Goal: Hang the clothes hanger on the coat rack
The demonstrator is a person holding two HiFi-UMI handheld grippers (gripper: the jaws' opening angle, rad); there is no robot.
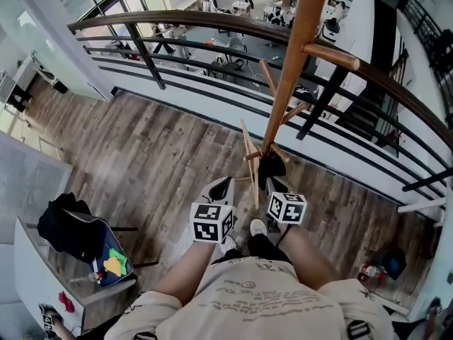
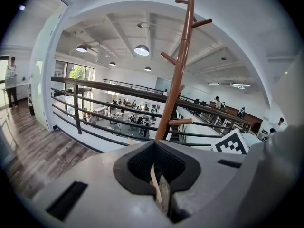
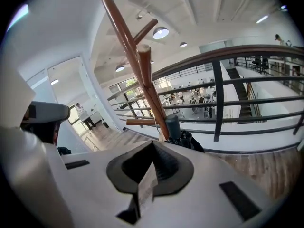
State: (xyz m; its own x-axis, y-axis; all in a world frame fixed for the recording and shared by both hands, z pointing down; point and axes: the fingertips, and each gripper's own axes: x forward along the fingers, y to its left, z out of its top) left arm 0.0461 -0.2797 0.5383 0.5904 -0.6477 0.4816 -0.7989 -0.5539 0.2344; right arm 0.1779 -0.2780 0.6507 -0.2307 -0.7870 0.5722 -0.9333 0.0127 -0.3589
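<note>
The wooden coat rack [image 1: 290, 69] rises straight ahead of me, its pegs sticking out at several heights; it also fills the left gripper view [image 2: 178, 75] and the right gripper view [image 3: 137, 65]. A thin pale wooden clothes hanger [image 1: 249, 163] is held between both grippers, just in front of the pole. My left gripper [image 1: 222, 188] is shut on one pale end of the hanger [image 2: 156, 182]. My right gripper [image 1: 278, 185] is shut on another flat part of the hanger [image 3: 147, 186]. The hanger touches no peg that I can see.
A dark metal railing [image 1: 212, 23] runs right behind the rack, with an open atrium below. A black bundle with a grey cylinder [image 3: 176, 129] sits at the rack's foot. A chair with dark cloth [image 1: 71, 232] stands lower left. A red and black object [image 1: 375, 268] lies right.
</note>
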